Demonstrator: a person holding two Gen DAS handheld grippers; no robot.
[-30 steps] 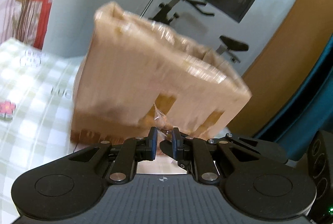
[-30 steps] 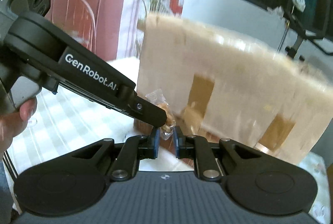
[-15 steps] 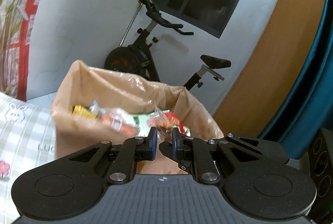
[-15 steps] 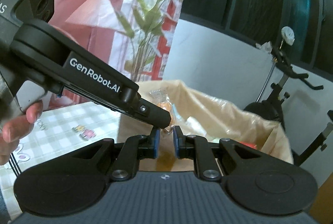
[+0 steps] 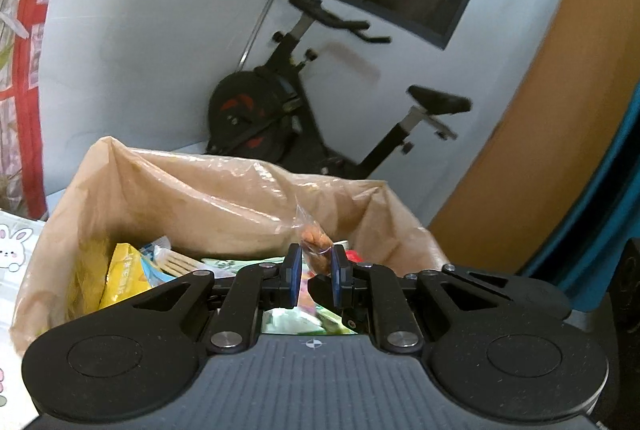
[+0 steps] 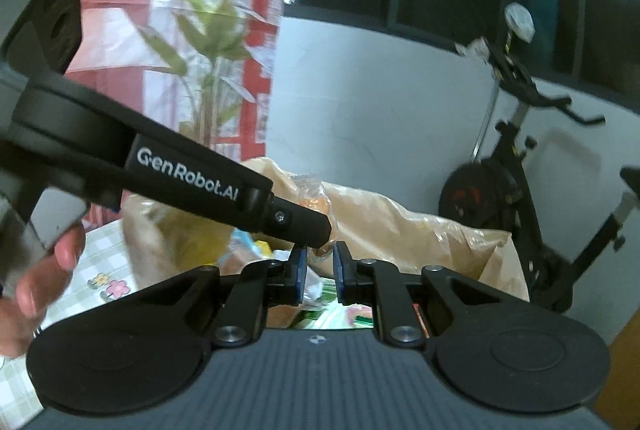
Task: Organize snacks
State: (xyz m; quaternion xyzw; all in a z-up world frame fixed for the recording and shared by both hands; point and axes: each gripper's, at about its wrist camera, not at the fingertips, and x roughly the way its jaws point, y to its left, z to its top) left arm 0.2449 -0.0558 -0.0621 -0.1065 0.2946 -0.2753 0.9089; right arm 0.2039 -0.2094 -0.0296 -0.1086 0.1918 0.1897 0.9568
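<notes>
A small clear snack packet point(image 5: 314, 250) with orange-brown pieces sits pinched between the pads of the left gripper point(image 5: 314, 272), above the open brown box point(image 5: 224, 198) lined with plastic. The right gripper point(image 6: 319, 266) is closed onto the same packet point(image 6: 320, 251) from the other side. Its wrapper is mostly hidden there behind the left gripper's dark finger. Other snack bags in the box are partly covered and blurred.
</notes>
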